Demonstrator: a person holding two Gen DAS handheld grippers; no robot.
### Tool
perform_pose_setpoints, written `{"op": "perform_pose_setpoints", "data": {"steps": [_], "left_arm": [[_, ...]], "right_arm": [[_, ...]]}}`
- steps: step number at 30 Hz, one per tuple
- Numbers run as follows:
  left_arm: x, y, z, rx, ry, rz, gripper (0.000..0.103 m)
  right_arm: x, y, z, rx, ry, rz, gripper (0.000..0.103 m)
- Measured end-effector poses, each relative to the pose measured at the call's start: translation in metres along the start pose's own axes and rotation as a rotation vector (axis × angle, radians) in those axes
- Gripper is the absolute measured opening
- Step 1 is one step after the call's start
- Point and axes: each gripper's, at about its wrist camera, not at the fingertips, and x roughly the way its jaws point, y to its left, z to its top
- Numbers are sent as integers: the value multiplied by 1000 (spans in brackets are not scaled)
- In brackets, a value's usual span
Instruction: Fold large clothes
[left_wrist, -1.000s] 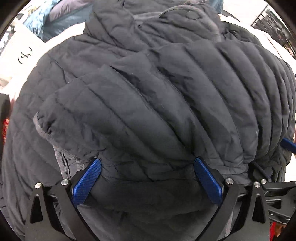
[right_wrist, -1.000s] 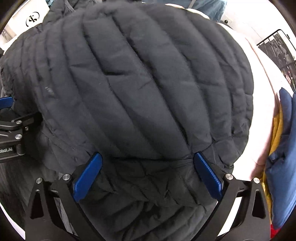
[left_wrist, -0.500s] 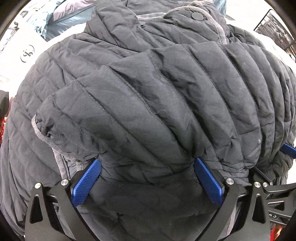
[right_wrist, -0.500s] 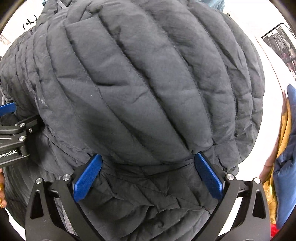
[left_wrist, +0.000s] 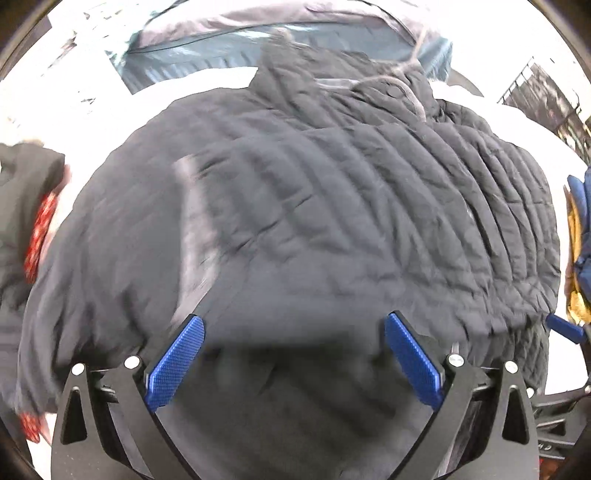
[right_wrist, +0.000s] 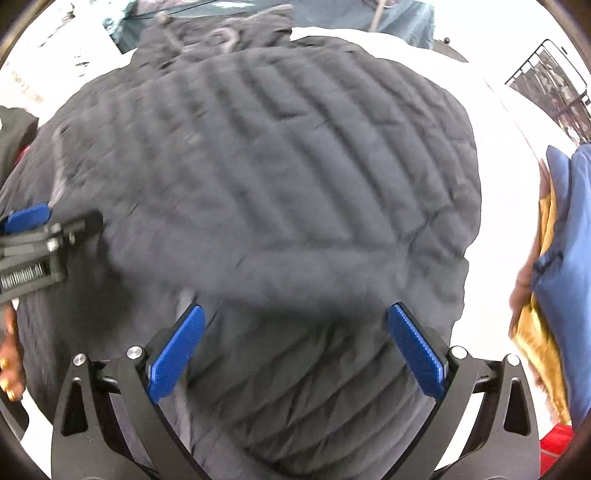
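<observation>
While both cameras are looking down along spread blue fingers, a dark quilted jacket (left_wrist: 332, 221) is filling most of each view, lying folded over itself on a white surface (right_wrist: 498, 155).

Left gripper (left_wrist: 293, 354): its jaws are standing wide apart, with the jacket's near edge lying in the gap between them; the pads (left_wrist: 175, 363) are not pressing the cloth, and nothing is being held.

Right gripper (right_wrist: 295, 352): it is gaping just as wide over the jacket's lower quilted panel, and it is gripping nothing. It is also showing at the right edge of the left camera, close beside the jacket's right side.

Jacket: its collar with a grey drawcord (left_wrist: 406, 77) is pointing away from the grippers, and a folded layer is lying across the middle with blurred quilting lines.

Surroundings: a pale blue-grey garment (left_wrist: 258, 40) is lying beyond the collar. Blue and mustard-yellow clothes (right_wrist: 561, 258) are piled to the right, apart from the jacket. A dark wire rack (right_wrist: 554, 88) is standing at the far right. A red-patterned cloth (left_wrist: 38, 229) is showing at the left edge. A person's hand (right_wrist: 9, 354) is appearing at the left edge of the right camera, below the left gripper's body.
</observation>
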Motion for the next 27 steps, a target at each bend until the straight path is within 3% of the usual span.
{"op": "perform_pose_setpoints", "data": {"steps": [11, 18, 20, 24, 27], "left_arm": [[-52, 104, -84, -223, -53, 71, 97], [-103, 202, -122, -459, -174, 188, 97], [-118, 233, -125, -534, -217, 203, 97], [-140, 294, -117, -693, -296, 155, 97], [-138, 320, -96, -732, -325, 118, 96]], "right_arm": [[-23, 56, -51, -100, 8, 49, 98], [-30, 89, -58, -162, -6, 41, 98], [-31, 90, -61, -182, -16, 38, 98], [-38, 92, -64, -198, -27, 27, 98], [-42, 97, -67, -194, -30, 16, 98]]}}
